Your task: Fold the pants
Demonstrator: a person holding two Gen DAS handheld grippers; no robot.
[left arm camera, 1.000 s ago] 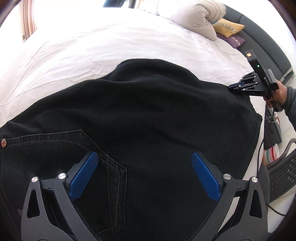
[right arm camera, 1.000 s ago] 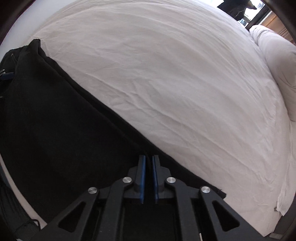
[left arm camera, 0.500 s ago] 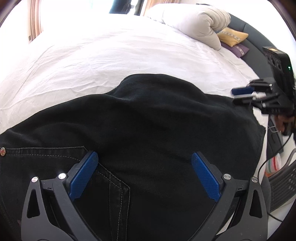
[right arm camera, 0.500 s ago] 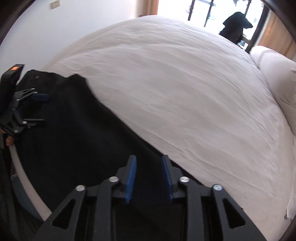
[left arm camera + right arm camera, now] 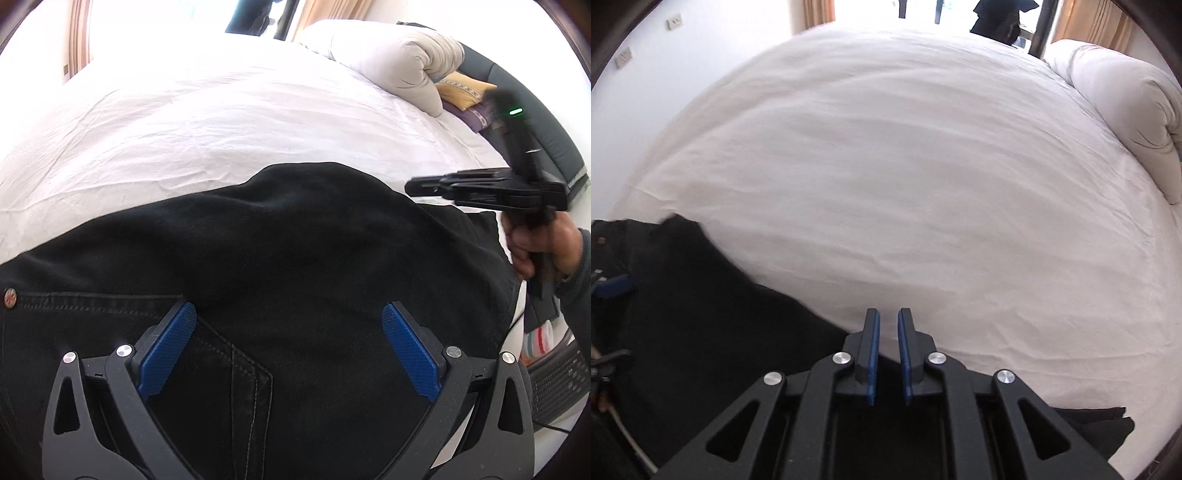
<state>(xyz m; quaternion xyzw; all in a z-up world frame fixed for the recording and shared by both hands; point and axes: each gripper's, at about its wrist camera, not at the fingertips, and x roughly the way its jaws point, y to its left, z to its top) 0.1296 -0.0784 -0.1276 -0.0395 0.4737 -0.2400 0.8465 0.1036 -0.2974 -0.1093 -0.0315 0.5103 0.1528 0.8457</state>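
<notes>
Fingers: left gripper (image 5: 289,345) wide apart, holding nothing, over 1 pr black pants (image 5: 277,240) spread on bed (image 5: 221,122). Right gripper (image 5: 887,357) narrow gap, closing, empty, above pants' edge.

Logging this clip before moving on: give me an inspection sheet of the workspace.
Surface: white bed sheet, wrinkled.
Job's things: black pants spread at the bed's near edge.
Clutter: rolled duvet, yellow cushion by the headboard.
Grippers: left gripper open above the pants; right gripper closing, nothing between its pads.
Cables: thin cable beside the bed.
Surroundings: curtains, wall sockets.
</notes>
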